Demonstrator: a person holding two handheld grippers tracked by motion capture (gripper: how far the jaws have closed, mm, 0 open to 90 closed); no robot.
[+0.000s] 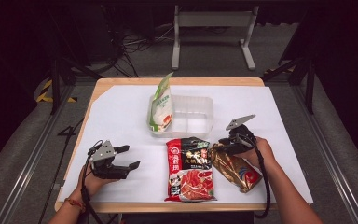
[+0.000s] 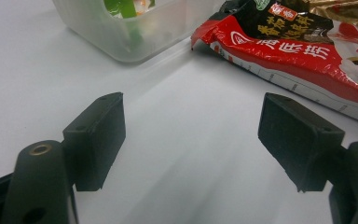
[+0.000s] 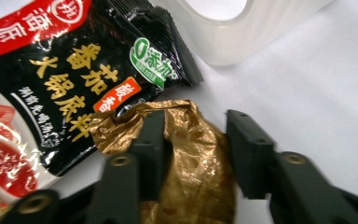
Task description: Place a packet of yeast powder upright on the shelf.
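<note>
At lower right, the right gripper pinches the gold packet's crumpled top, likely to lift it, while the left gripper waits wide, empty.

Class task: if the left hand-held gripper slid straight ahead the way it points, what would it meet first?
Likely the red-and-black packet; the left hand-held gripper has bare table before that. Depth is uncertain.

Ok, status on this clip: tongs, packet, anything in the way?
Left tongs open, idle over bare table. Right tongs straddling gold packet, grip not confirmed. Red-black packet touches its edge; clear tub beyond.
</note>
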